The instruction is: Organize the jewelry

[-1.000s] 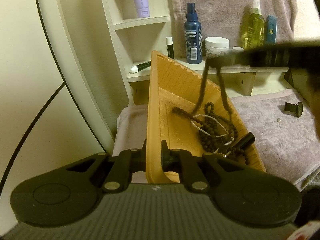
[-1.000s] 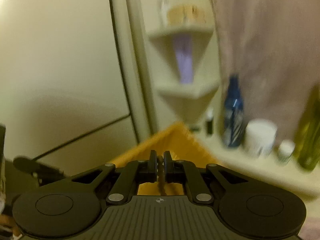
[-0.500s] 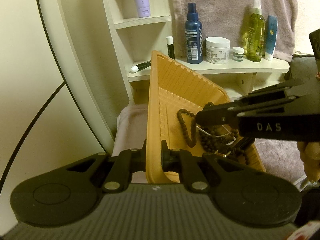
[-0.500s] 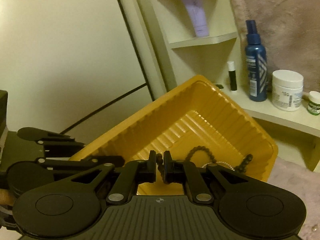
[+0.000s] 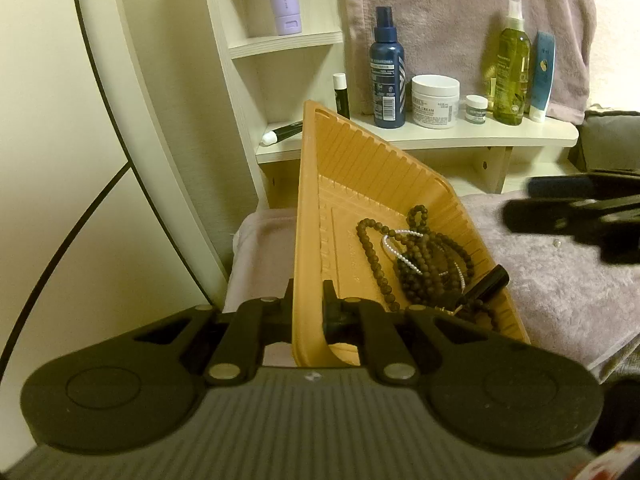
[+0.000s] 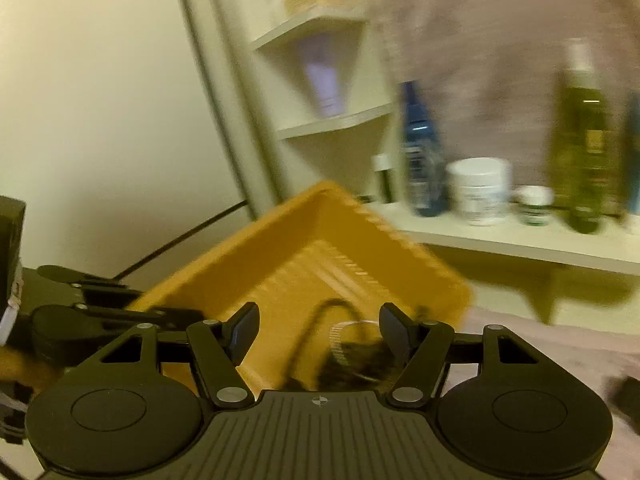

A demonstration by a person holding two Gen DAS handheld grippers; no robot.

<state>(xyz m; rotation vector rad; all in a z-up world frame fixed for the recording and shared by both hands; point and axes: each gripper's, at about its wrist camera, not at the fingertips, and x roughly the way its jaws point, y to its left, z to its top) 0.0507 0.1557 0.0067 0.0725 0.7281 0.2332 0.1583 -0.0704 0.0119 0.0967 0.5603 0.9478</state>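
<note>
My left gripper (image 5: 308, 304) is shut on the near rim of an orange ribbed tray (image 5: 360, 168), which is tilted up on its left side. Dark bead necklaces (image 5: 424, 264) and a white bead strand (image 5: 394, 250) lie heaped in the tray's low right corner with a small black cylinder (image 5: 486, 284). My right gripper (image 6: 318, 328) is open and empty just above the tray (image 6: 320, 240); the beads (image 6: 352, 356) show blurred between its fingers. It also appears blurred in the left wrist view (image 5: 576, 216), right of the tray.
A cream shelf (image 5: 460, 136) behind the tray carries a blue spray bottle (image 5: 388, 76), a white cream jar (image 5: 435, 100), a small jar (image 5: 476, 109), an olive bottle (image 5: 510, 68) and a lip balm (image 5: 341, 94). A mauve towel (image 5: 560, 280) covers the surface.
My right gripper has opened and let the dark bead necklace drop into the tray, then pulled back to the right. My left gripper still holds the tray in the same place.
</note>
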